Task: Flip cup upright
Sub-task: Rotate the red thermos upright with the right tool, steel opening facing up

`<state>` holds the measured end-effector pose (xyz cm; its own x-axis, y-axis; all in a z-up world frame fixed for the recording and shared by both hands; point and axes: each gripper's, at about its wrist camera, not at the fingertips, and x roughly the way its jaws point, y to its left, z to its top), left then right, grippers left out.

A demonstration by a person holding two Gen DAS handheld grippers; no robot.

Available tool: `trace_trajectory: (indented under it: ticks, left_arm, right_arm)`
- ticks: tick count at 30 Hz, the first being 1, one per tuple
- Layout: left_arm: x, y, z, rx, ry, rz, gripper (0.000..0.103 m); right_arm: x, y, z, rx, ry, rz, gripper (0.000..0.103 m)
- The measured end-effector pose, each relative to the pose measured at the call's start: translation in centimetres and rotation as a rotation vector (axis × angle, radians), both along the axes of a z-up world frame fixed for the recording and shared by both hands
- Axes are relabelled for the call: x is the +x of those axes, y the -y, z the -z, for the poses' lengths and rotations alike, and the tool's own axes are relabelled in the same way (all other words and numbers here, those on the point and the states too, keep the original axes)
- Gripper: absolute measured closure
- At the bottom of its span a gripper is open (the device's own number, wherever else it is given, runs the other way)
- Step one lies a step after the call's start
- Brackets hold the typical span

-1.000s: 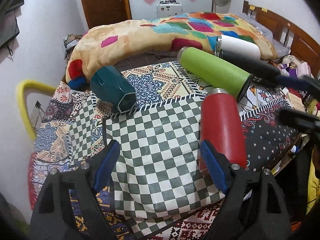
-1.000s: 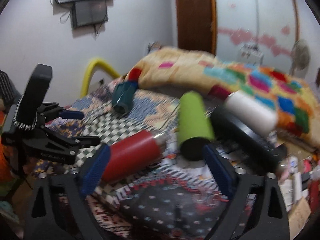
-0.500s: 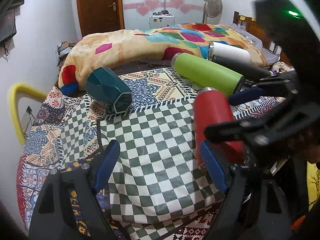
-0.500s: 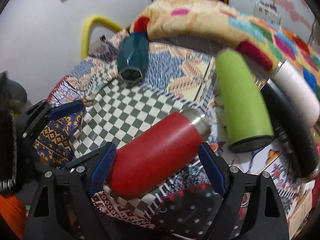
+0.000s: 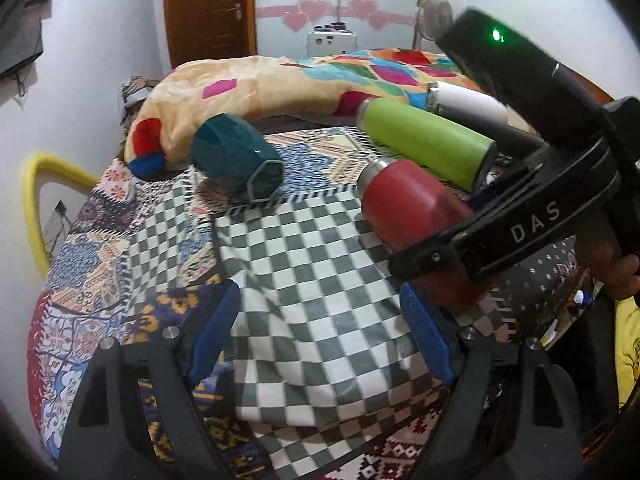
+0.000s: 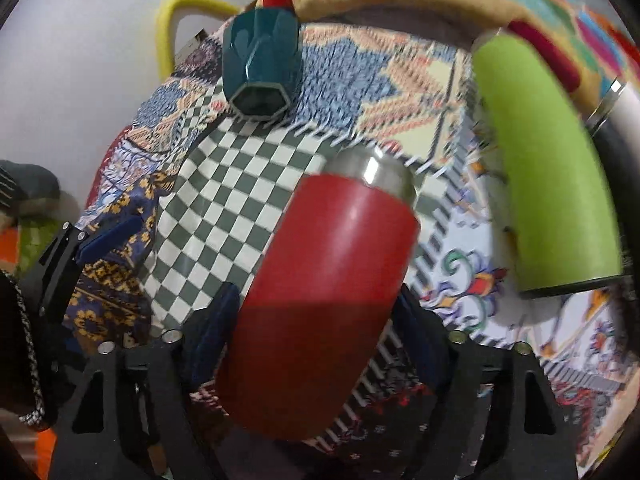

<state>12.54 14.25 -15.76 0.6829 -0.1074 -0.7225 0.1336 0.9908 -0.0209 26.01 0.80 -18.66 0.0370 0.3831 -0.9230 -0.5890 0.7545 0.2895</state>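
A red cup [image 6: 332, 288] with a steel rim lies on its side on the checkered cloth [image 5: 316, 272]; it also shows in the left wrist view [image 5: 408, 208]. My right gripper [image 6: 316, 332] is open, its blue fingers on either side of the red cup's lower body, close to it. My left gripper [image 5: 320, 332] is open and empty over the checkered cloth, left of the red cup. The right gripper's black body [image 5: 520, 216] crosses the left wrist view over the cup.
A teal faceted cup [image 5: 236, 160] lies on its side at the back left. A green bottle [image 5: 428, 140], a white bottle [image 5: 468, 100] and a black bottle lie at the right. A patterned blanket roll [image 5: 280, 84] lies behind. A yellow tube [image 5: 36, 208] stands at the left edge.
My right gripper has moved down and forward so its fingers now straddle the red cup. The left gripper has stayed nearly still and open.
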Motion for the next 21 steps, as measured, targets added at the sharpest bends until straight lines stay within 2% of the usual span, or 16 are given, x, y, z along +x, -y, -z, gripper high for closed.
trace_trajectory:
  ticks: [2, 7, 14, 19, 21]
  left_arm:
    - [-0.1, -0.6, -0.1, -0.009, -0.001, -0.019, 0.02]
    - [-0.4, -1.4, -1.3, -0.015, 0.023, -0.064, 0.02]
    - [-0.7, -1.3, -3.6, -0.065, 0.093, -0.098, 0.02]
    - [0.5, -0.7, -4.2, -0.101, 0.093, -0.095, 0.02]
    - [1.5, -0.1, -4.4, -0.112, 0.08, -0.076, 0.02]
  right_arm:
    - [-0.2, -0.1, -0.4, -0.002, 0.03, -0.019, 0.043]
    - [-1.5, 1.8, -2.0, 0.084, 0.08, -0.031, 0.044]
    - [-3.9, 5.9, -5.7, 0.181, 0.301, 0.002, 0.044]
    - [-6.3, 7.3, -7.3, 0.236, 0.501, 0.01, 0.044]
    - [-6.6, 7.2, -7.4, 0.252, 0.537, -0.004, 0.044]
